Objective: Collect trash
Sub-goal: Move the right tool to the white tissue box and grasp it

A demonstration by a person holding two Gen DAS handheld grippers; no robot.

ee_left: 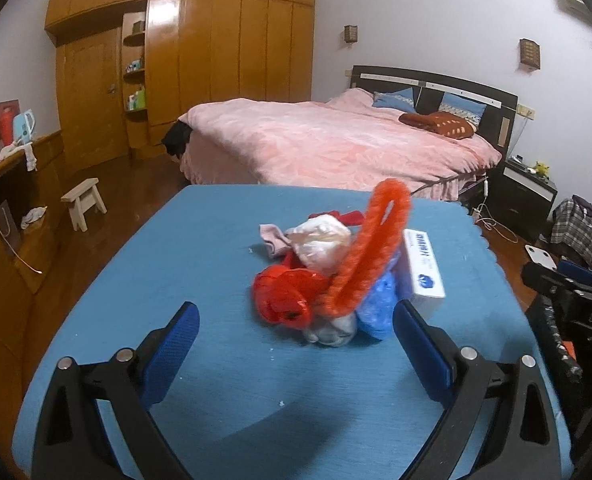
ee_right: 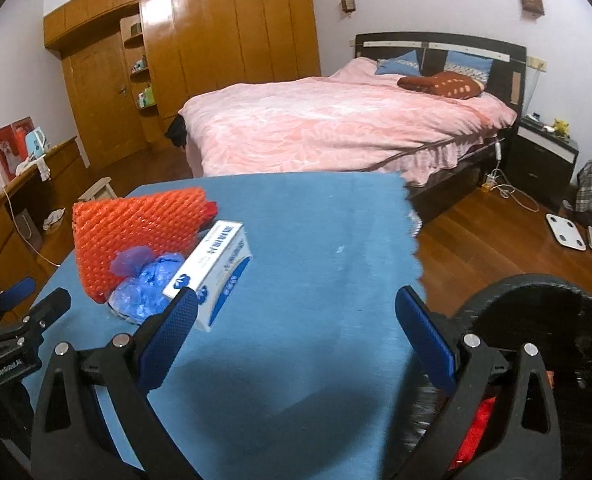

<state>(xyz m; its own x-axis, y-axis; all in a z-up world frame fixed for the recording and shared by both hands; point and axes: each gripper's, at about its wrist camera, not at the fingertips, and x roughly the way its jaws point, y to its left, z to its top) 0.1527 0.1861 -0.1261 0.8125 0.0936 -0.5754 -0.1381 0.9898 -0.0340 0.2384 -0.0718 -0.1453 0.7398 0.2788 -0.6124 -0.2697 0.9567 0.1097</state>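
Observation:
A heap of trash lies on the blue-covered table (ee_left: 200, 248): an orange foam net sleeve (ee_left: 369, 248), a red plastic bag (ee_left: 284, 294), a crumpled blue bag (ee_left: 377, 308), a whitish bag (ee_left: 321, 242), a pink scrap (ee_left: 274, 238) and a white-and-blue box (ee_left: 425, 266). My left gripper (ee_left: 296, 326) is open and empty just in front of the heap. My right gripper (ee_right: 296, 318) is open and empty, right of the heap; its left finger is beside the box (ee_right: 212, 270). The net sleeve (ee_right: 136, 236) and blue bag (ee_right: 148, 284) show there too.
A black bin (ee_right: 535, 320) with something red inside stands at the table's right edge. The other gripper (ee_left: 567, 292) shows at the right edge of the left view. Beyond the table are a pink bed (ee_left: 335, 140), a wooden wardrobe (ee_left: 216, 60), a small stool (ee_left: 84, 200) and a nightstand (ee_left: 523, 196).

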